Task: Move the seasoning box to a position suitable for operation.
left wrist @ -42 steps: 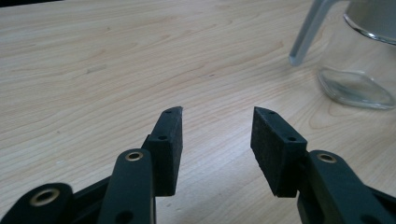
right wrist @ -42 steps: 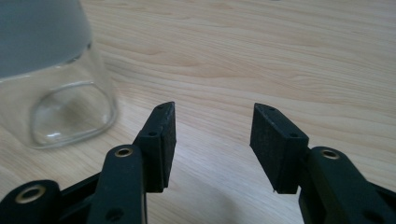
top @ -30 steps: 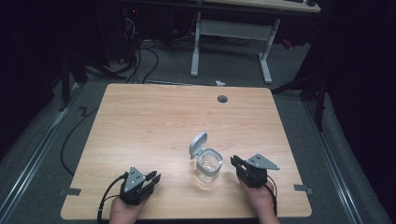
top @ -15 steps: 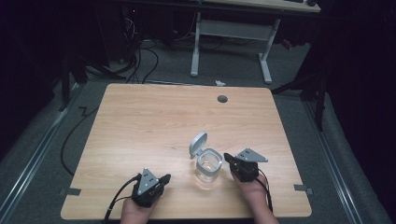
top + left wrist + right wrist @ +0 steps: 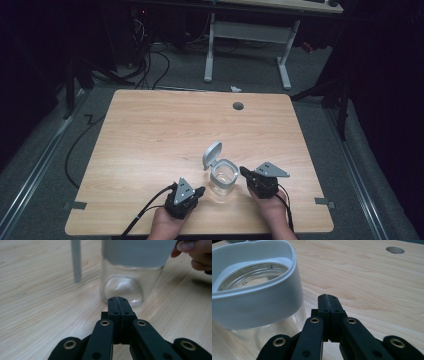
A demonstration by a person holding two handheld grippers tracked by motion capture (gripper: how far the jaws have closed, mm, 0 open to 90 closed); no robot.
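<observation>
A clear glass jar (image 5: 223,176) with a grey rim stands near the table's front edge, its hinged grey lid (image 5: 212,154) flipped up and open. My left gripper (image 5: 198,191) sits just left of the jar, shut and empty, its tips close to the glass base (image 5: 122,288). My right gripper (image 5: 243,172) is just right of the jar, also shut with nothing in it; the grey rim (image 5: 254,302) looms at its left. In the left gripper view the raised lid (image 5: 76,260) shows edge-on, and fingers of the other hand (image 5: 193,255) appear at top right.
The wooden table (image 5: 165,130) has a round cable hole (image 5: 238,106) near its far edge, also seen as the hole (image 5: 395,250) in the right gripper view. Cables trail from both grippers over the front edge. A white desk frame (image 5: 250,35) stands on the floor beyond.
My left gripper has slid right along the front edge, up to the jar. My right gripper has shifted left and closer to the jar's right side. The jar has stayed put.
</observation>
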